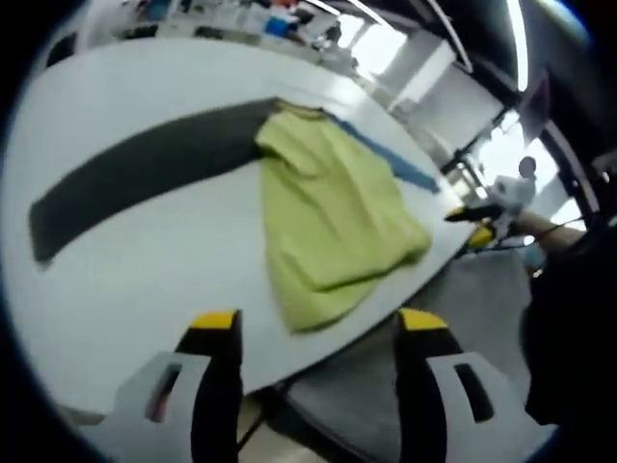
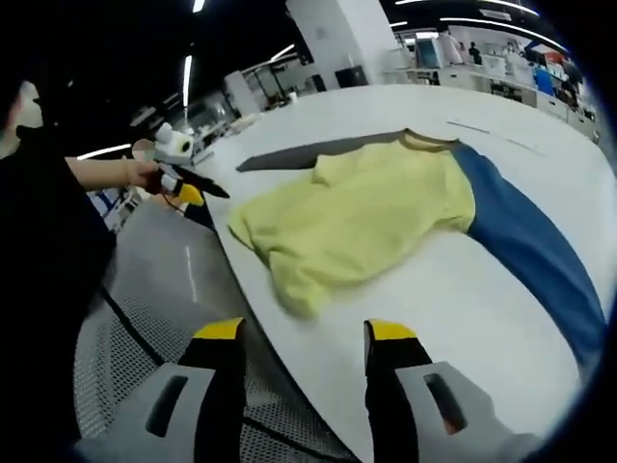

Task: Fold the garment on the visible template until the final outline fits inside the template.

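— Where's the shirt (image 1: pixel 333 224) right now?

— Lying on the white table (image 1: pixel 145 280), near its edge. It's yellow-green and loosely folded, with one sleeve turned in over the body and the collar pointing away from the edge. From the right gripper view the same shirt (image 2: pixel 362 220) looks rumpled, its lower corner close to the table (image 2: pixel 453 309) edge.

— And the template?

— Two flat strips run out from under the collar end. A dark grey strip (image 1: pixel 145 174) goes off one way across the table, a blue strip (image 1: pixel 390 159) the other way. In the right gripper view the blue strip (image 2: pixel 530 251) is broad and sweeps toward the near side, while the grey strip (image 2: pixel 308 151) shows beyond the shirt.

— Are the claws holding anything?

— No. The left gripper (image 1: pixel 318 323) has its yellow-tipped jaws apart, nothing between them, hanging over the table edge short of the shirt. The right gripper (image 2: pixel 301 333) is the same: jaws spread, empty, at the table edge and clear of the cloth.

— Can you see one tool from the other?

— Yes. In the right gripper view a hand (image 2: pixel 145 174) holds the left gripper (image 2: pixel 188 188) out beside the table. In the left gripper view the right gripper (image 1: pixel 477 224) shows off the far edge, a hand behind it.

— What's under the table?

— Grey floor (image 2: pixel 164 280).
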